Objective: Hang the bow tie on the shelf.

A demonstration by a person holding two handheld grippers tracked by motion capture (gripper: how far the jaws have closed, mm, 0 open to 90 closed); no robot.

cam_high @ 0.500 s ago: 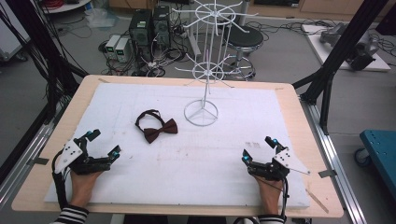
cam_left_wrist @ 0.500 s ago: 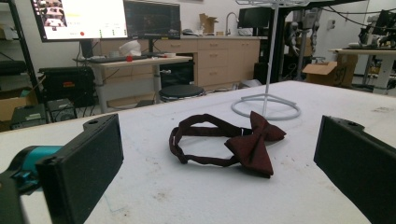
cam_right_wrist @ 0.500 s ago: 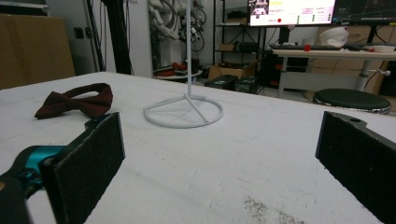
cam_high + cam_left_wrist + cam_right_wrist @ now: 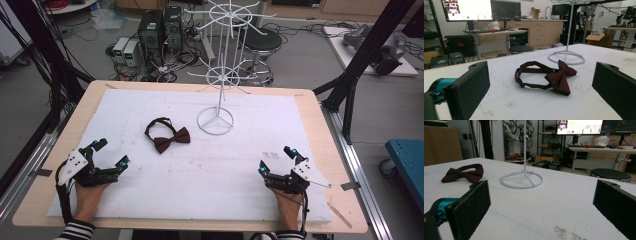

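Tongs twice, gaping; one bow tie; one wire stand.

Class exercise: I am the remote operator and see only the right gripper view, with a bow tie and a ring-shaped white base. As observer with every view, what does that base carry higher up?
Observer: The stand carries two tiers of wire hooks, all bare.
Operator: Is the other gripper near the bow tie?
Observer: The left gripper sits open at the near left, aimed at the bow tie, apart from it.
Operator: Does the tie's strap form a loop?
Observer: Yes, the left gripper view shows a closed loop lying flat.
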